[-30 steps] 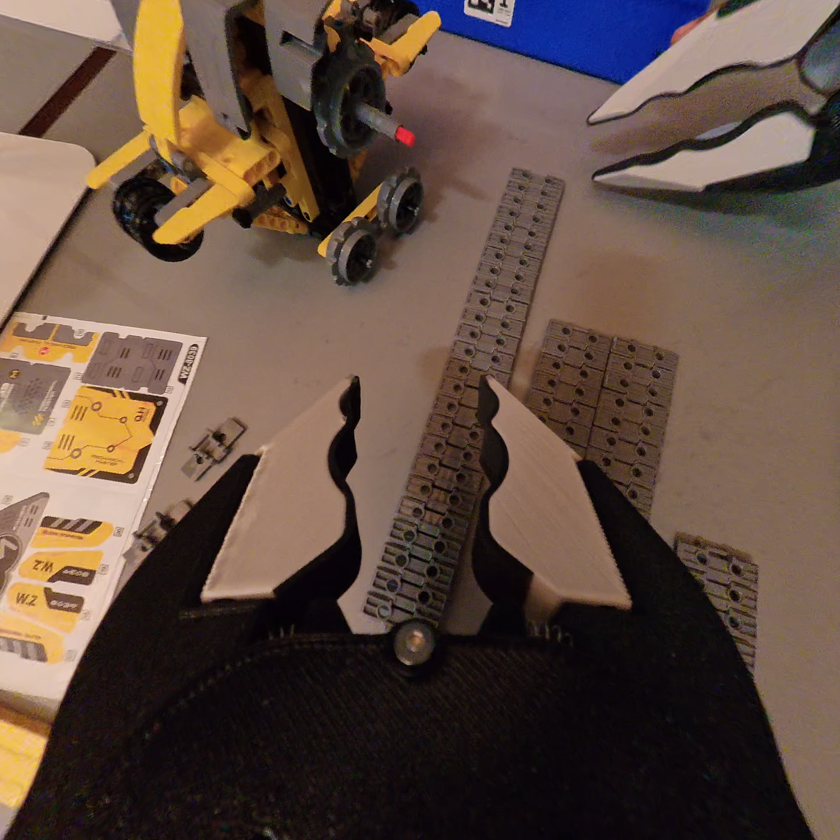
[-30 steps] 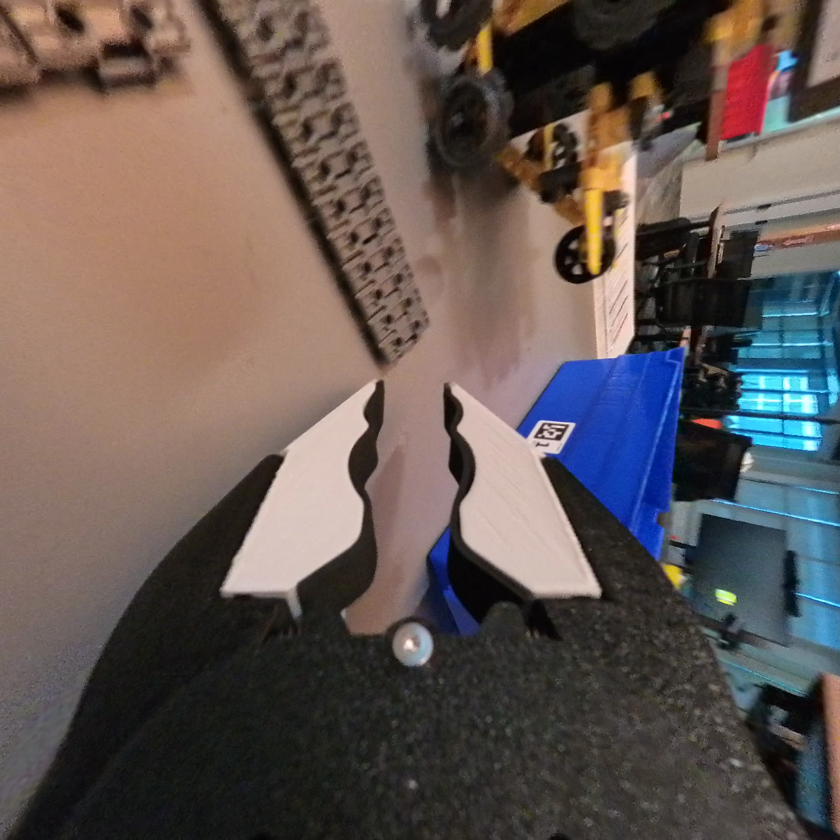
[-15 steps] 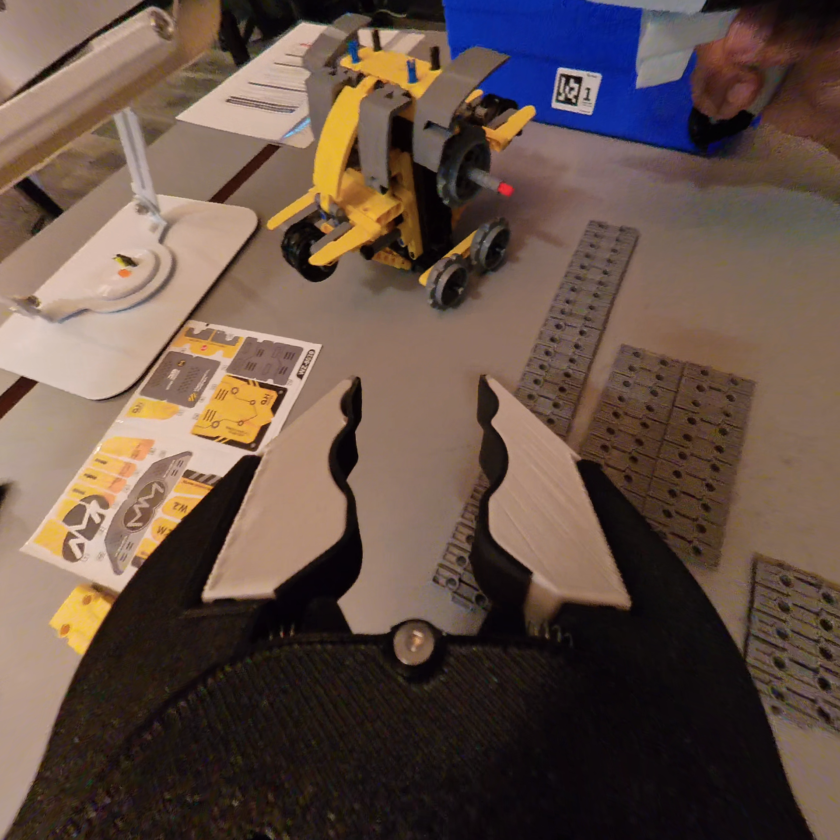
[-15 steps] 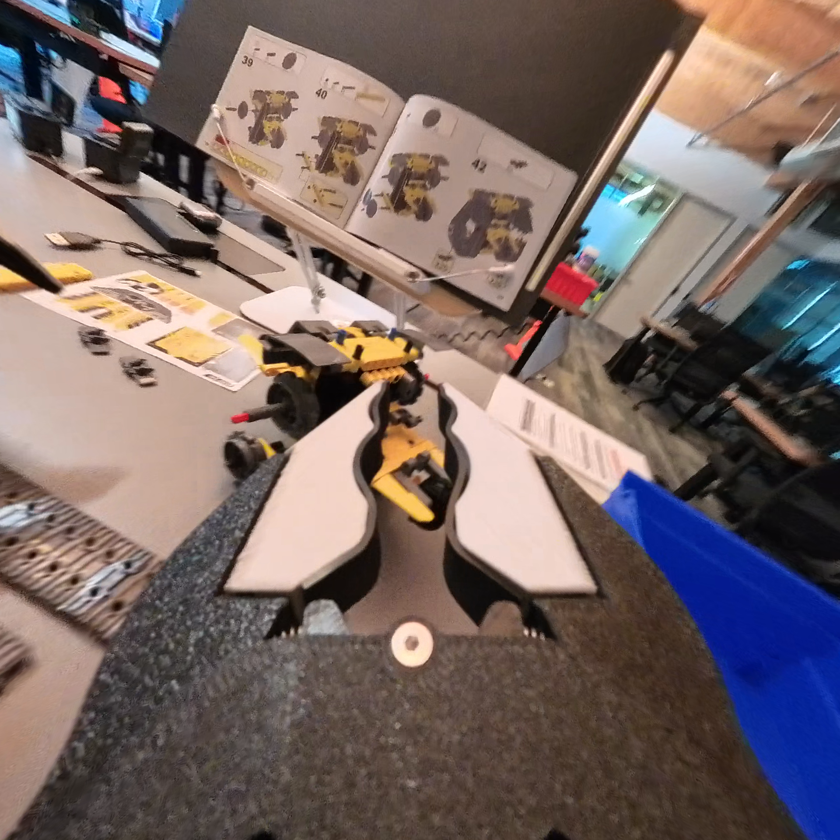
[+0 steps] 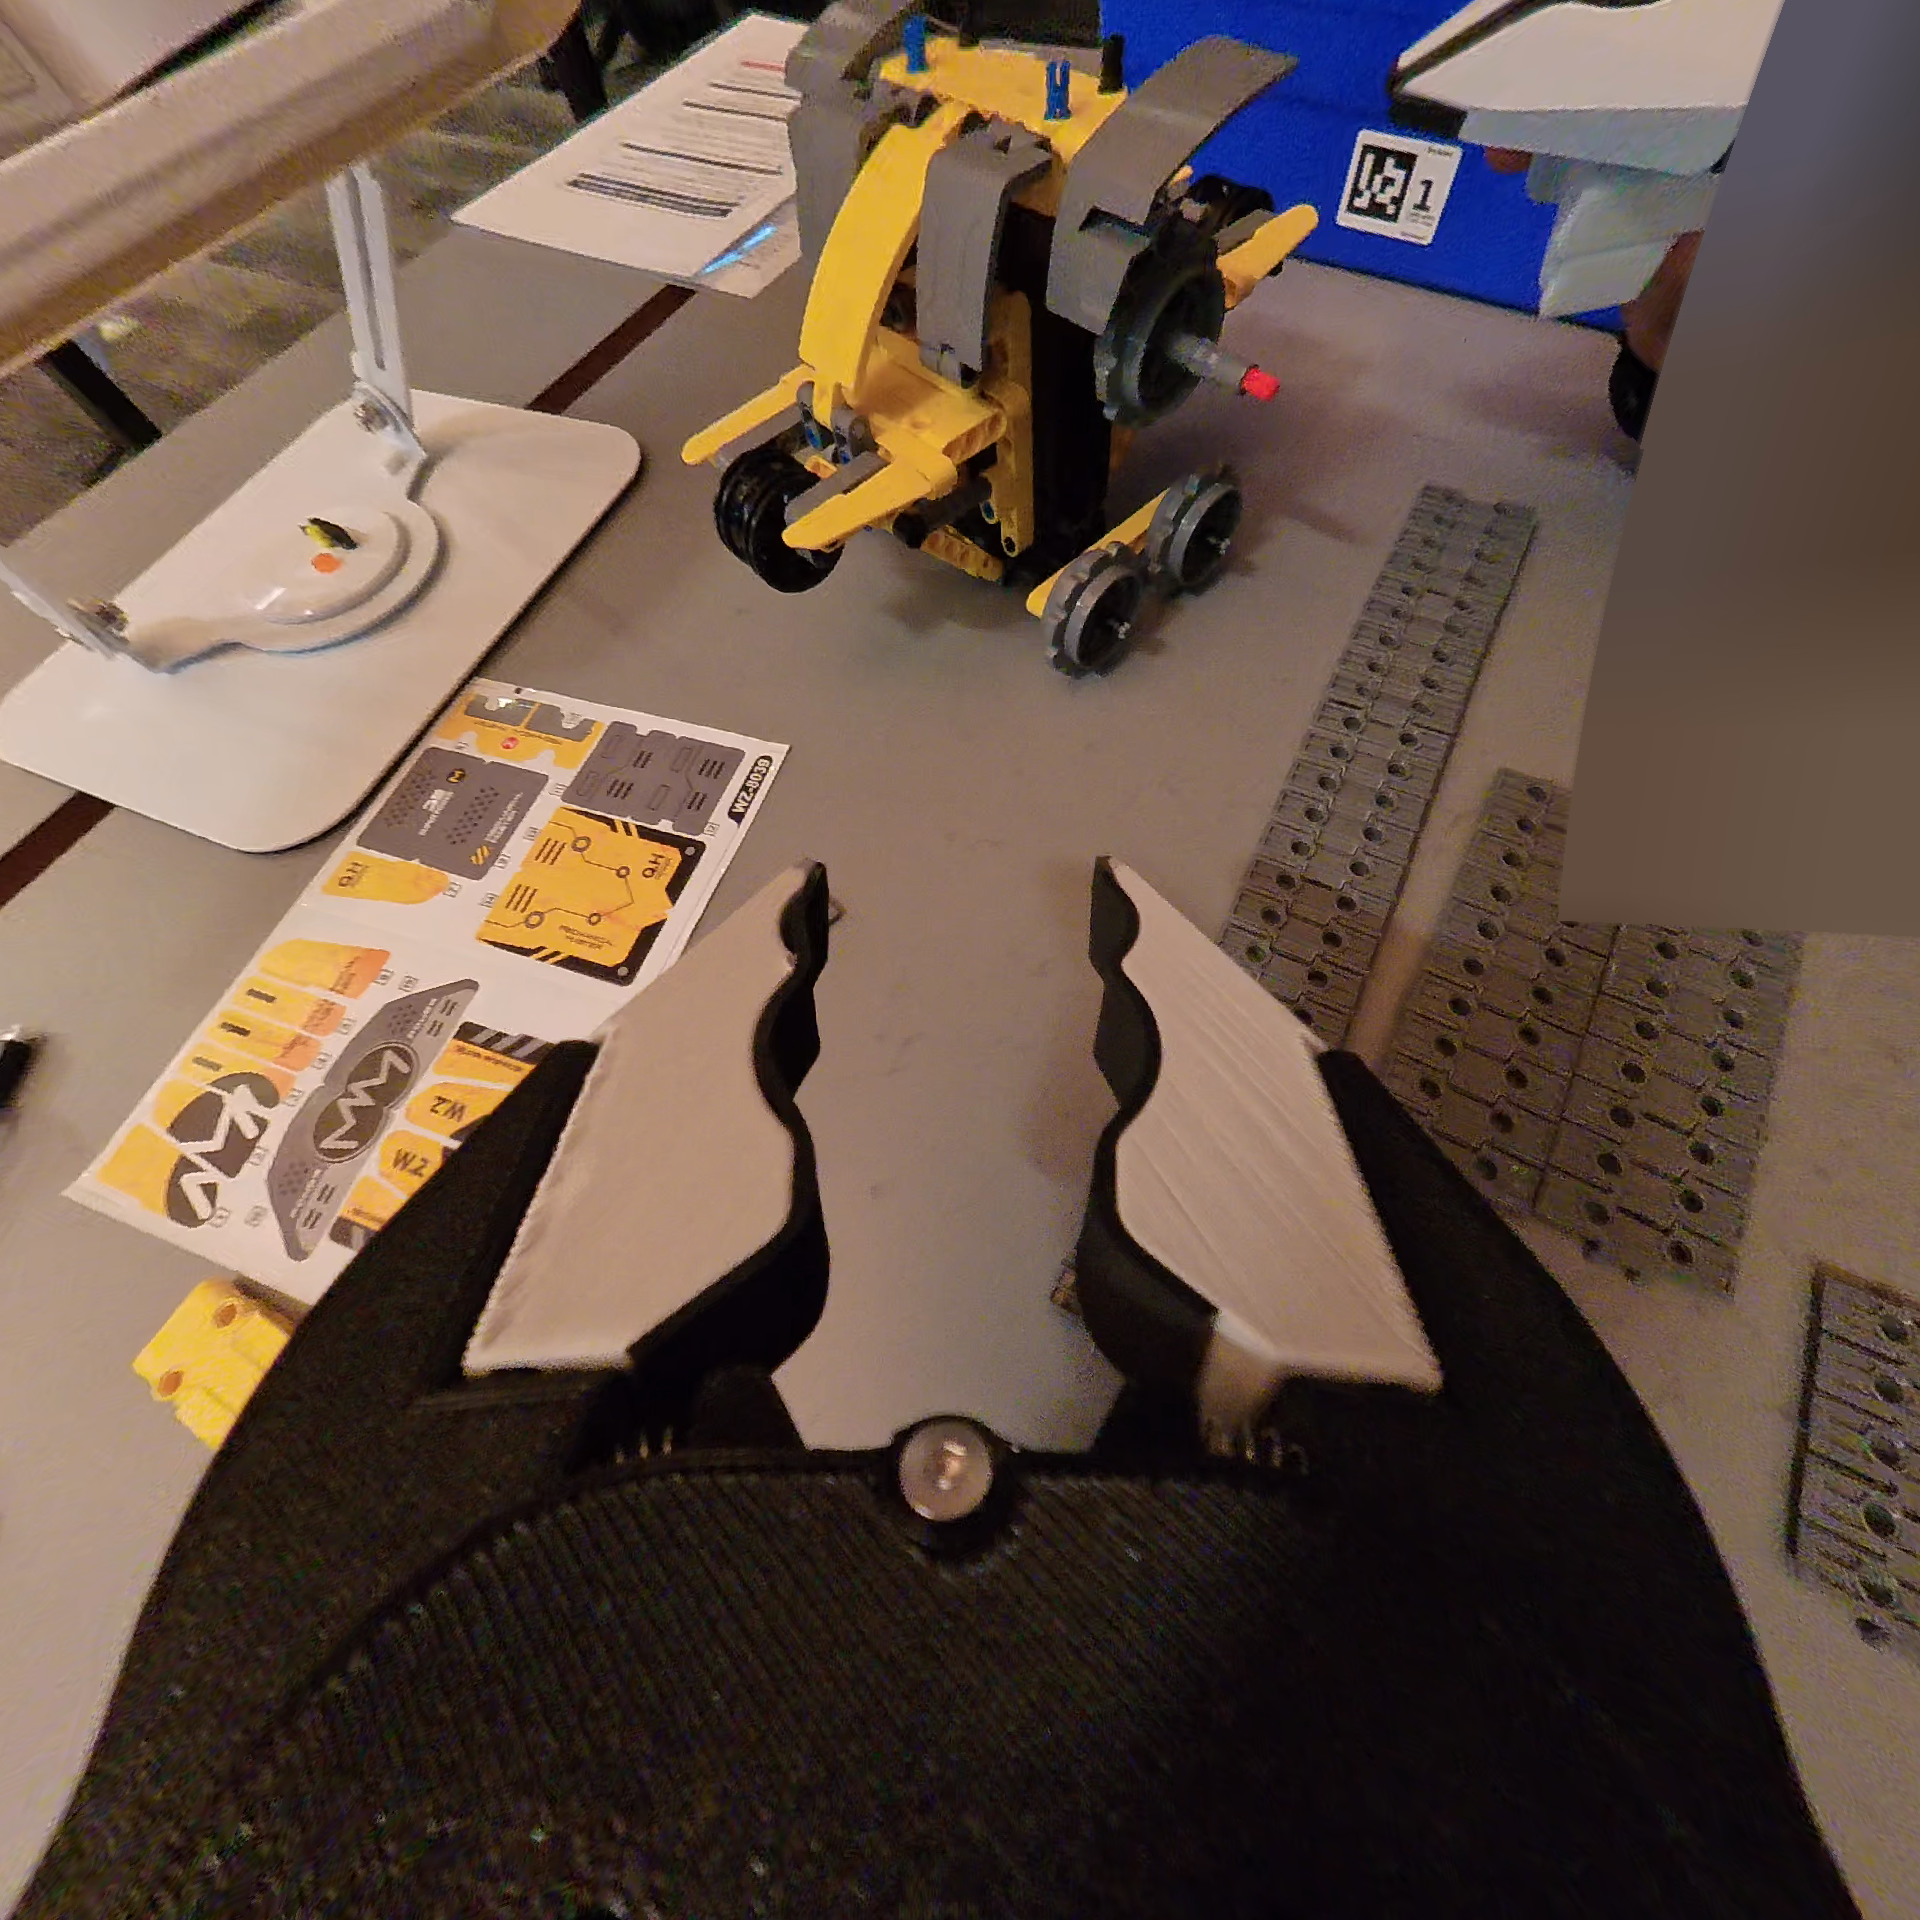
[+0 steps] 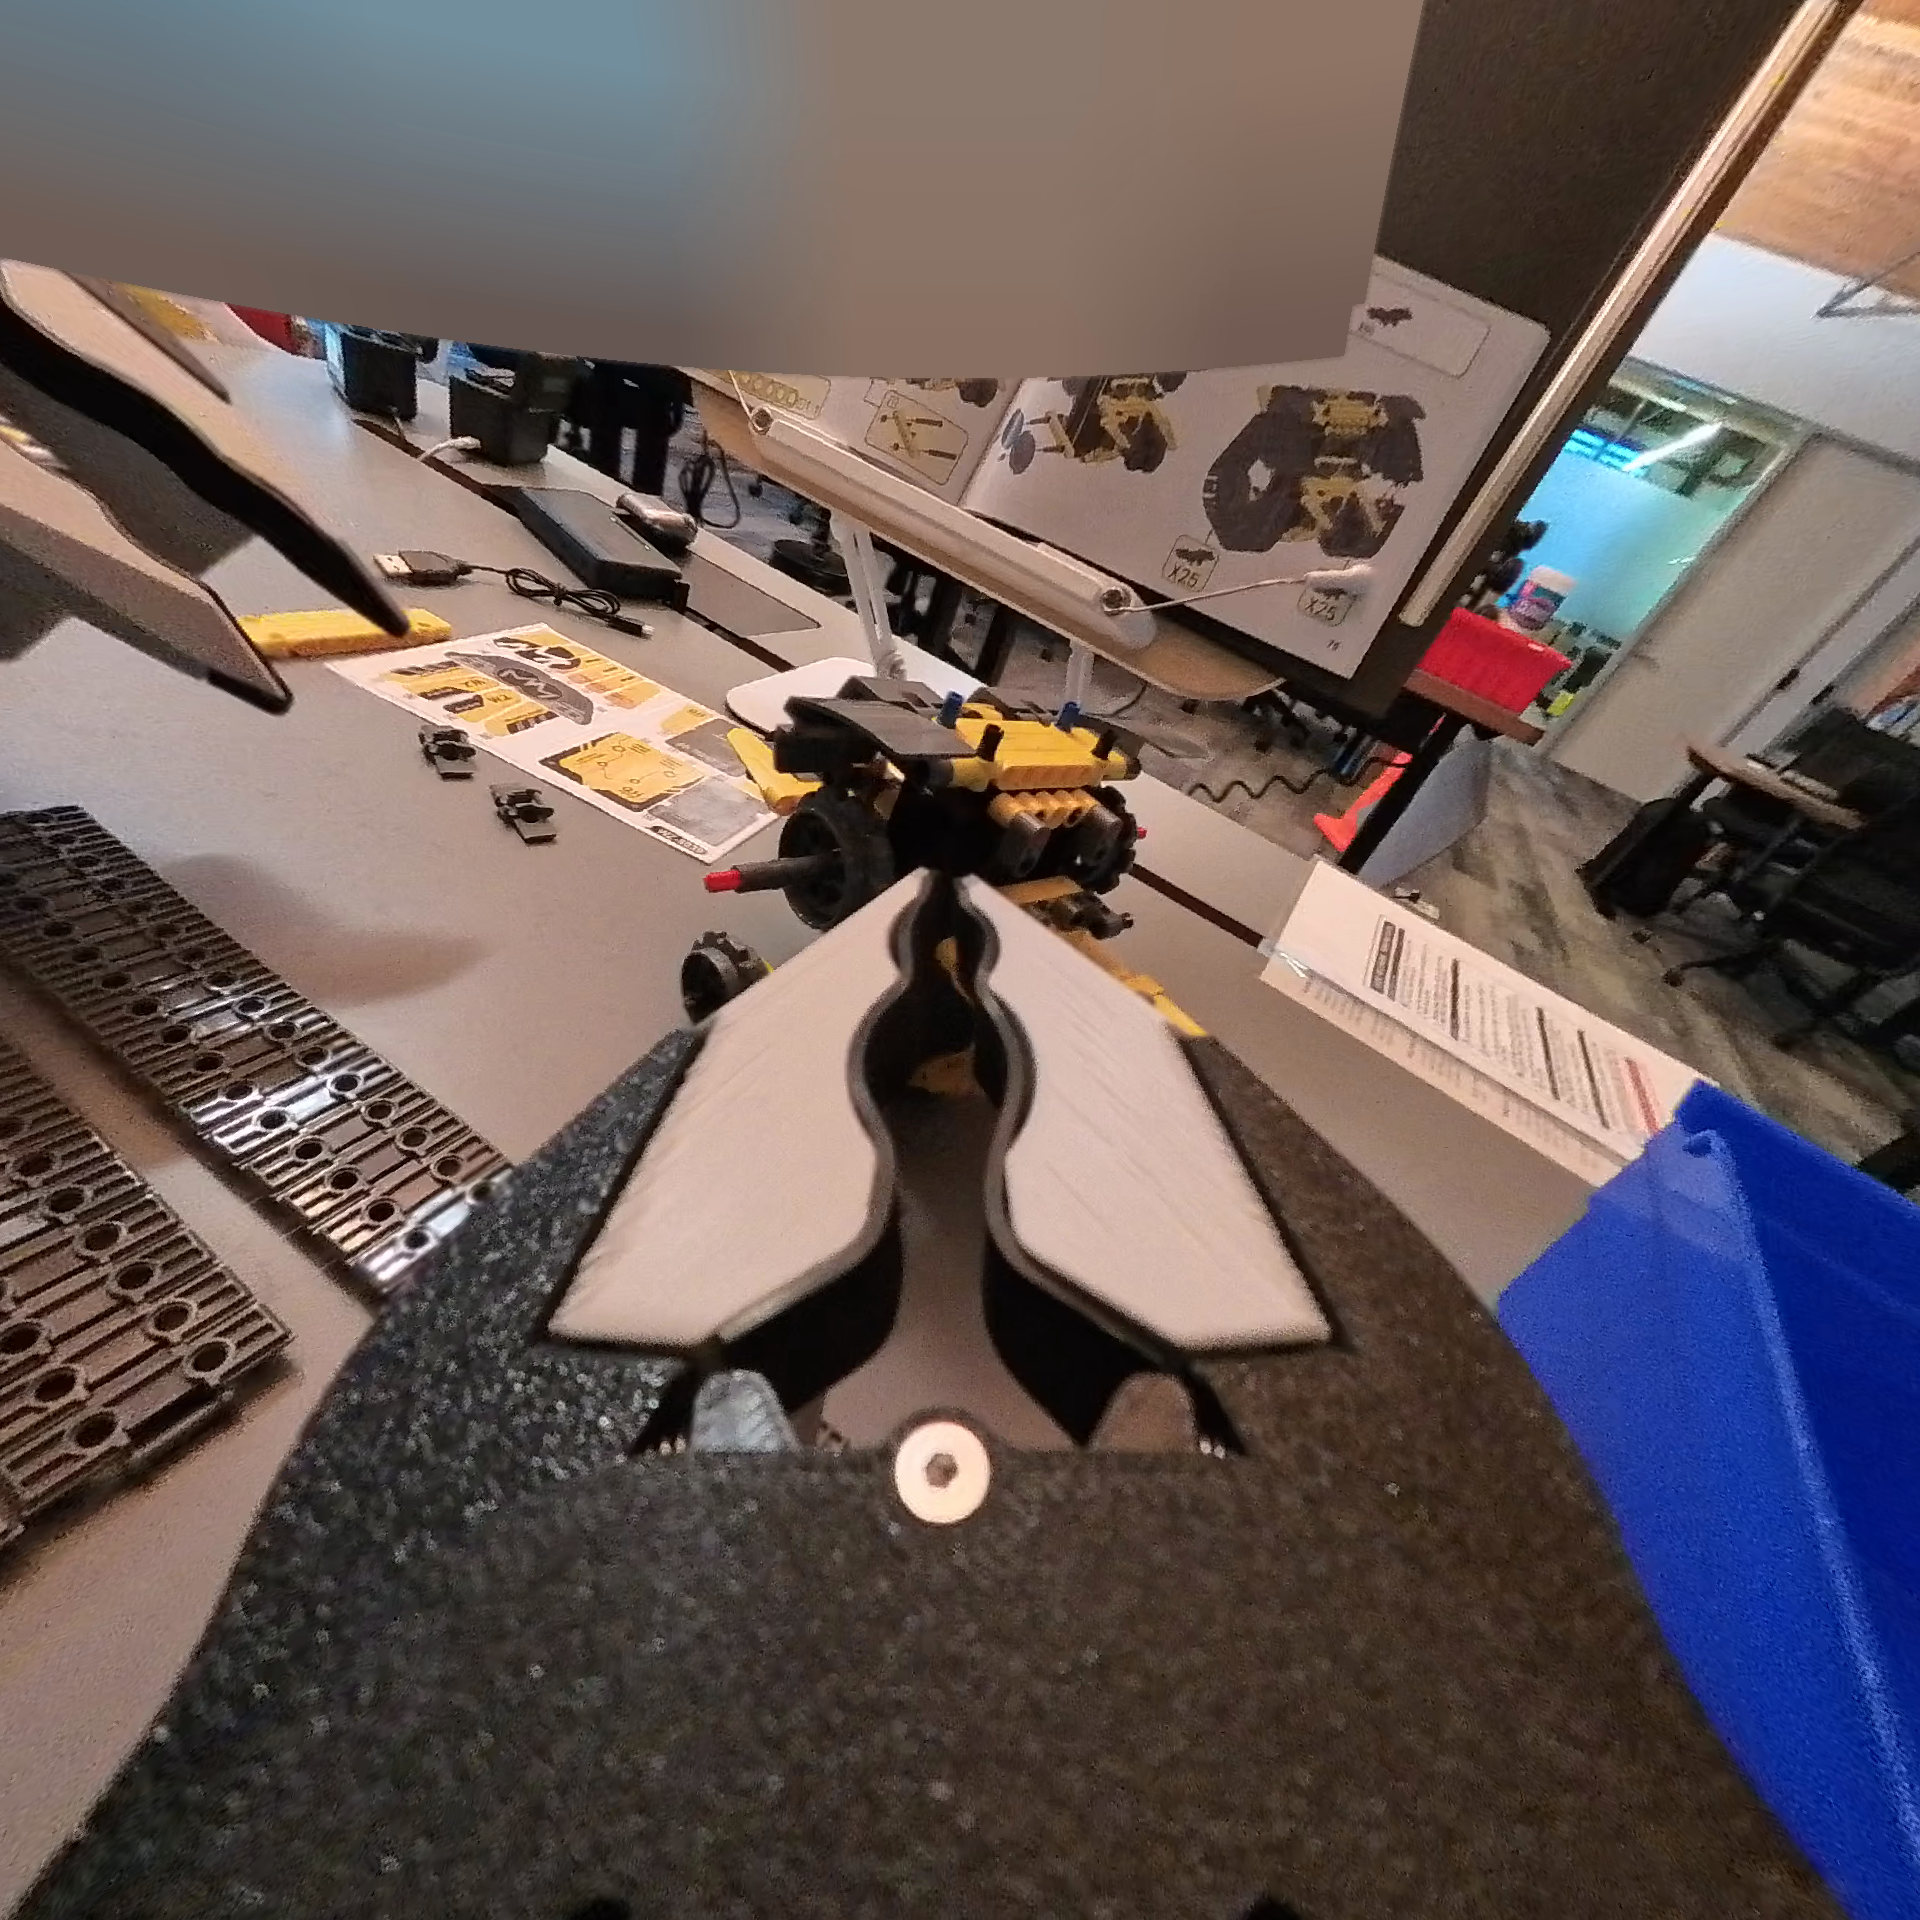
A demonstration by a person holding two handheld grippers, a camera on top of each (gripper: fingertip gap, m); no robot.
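Note:
A yellow, grey and black brick-built vehicle point(image 5: 997, 343) stands on the grey table point(image 5: 935, 748); it also shows in the right wrist view point(image 6: 956, 790). My left gripper point(image 5: 961, 883) is open and empty, held above bare table in front of the vehicle, with a long grey track strip point(image 5: 1382, 758) just to its right. My right gripper point(image 6: 940, 883) is shut and empty, its tips pointing level at the vehicle from a short way off. It shows at the top right of the left wrist view point(image 5: 1558, 94). My left gripper shows at the far left of the right wrist view point(image 6: 332, 665).
Wider grey track mats point(image 5: 1590, 1060) lie right of the strip. A sticker sheet point(image 5: 436, 956), a yellow brick point(image 5: 208, 1351) and a white stand base point(image 5: 312, 623) sit to the left. The stand holds an instruction booklet point(image 6: 1247, 468). A blue bin point(image 6: 1766, 1455) and a paper sheet point(image 6: 1455, 1018) are beyond. My hands' fingertips stand some 20 cm from each other.
My left gripper has lifted and drawn back from over the track strip, staying open. My right gripper has swung from facing the table to facing the vehicle, and its jaws have closed.

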